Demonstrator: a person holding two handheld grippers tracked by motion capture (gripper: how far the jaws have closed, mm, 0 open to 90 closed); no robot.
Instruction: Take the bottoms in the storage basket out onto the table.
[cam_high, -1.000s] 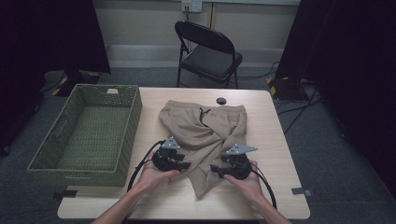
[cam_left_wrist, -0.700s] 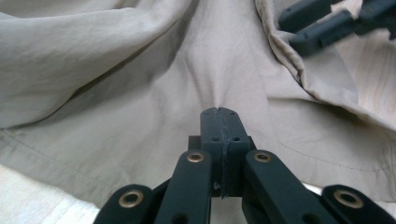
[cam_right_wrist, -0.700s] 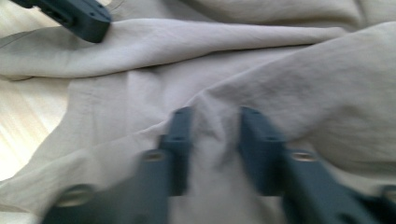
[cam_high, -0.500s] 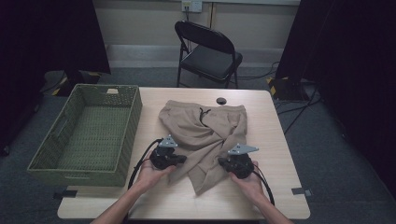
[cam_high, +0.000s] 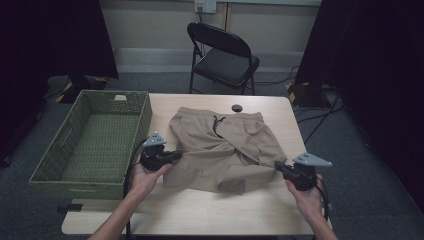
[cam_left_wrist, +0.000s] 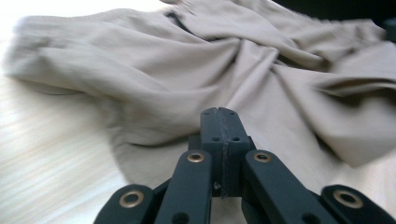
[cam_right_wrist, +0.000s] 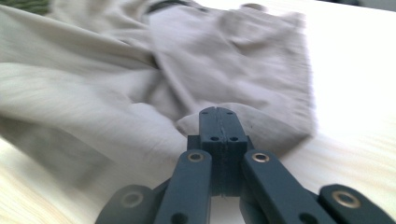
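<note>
Shorts (cam_high: 220, 150), tan with a dark drawstring, lie crumpled in the middle of a light wooden table (cam_high: 200, 215), seen from above. A green woven basket (cam_high: 90, 145) stands empty at the table's left end, just beside the fabric. A black folding chair (cam_high: 222, 57) stands behind the table, and a small black disc (cam_high: 236, 107) lies on the tabletop beyond the waistband. The left gripper (cam_high: 172, 156) is at the near left edge of the cloth; the right gripper (cam_high: 280, 167) is at the near right edge, out toward the table's right side. In each gripper view the two black jaws stand pressed flat together, with fabric bunched right at their tips, so each appears to have pinched an edge of the shorts, though the pinched cloth itself is hidden behind the tips. This looks like the spreading step: the garment is being drawn apart to flatten it, probably before folding or putting it in the basket. The next move calls for an even outward pull from both hands, with the grips kept firm so neither edge slips. Compared with a second ago, both jaws have just closed, the right hand has swung well out to the right, and the lower part of the shorts is stretched wider.
</note>
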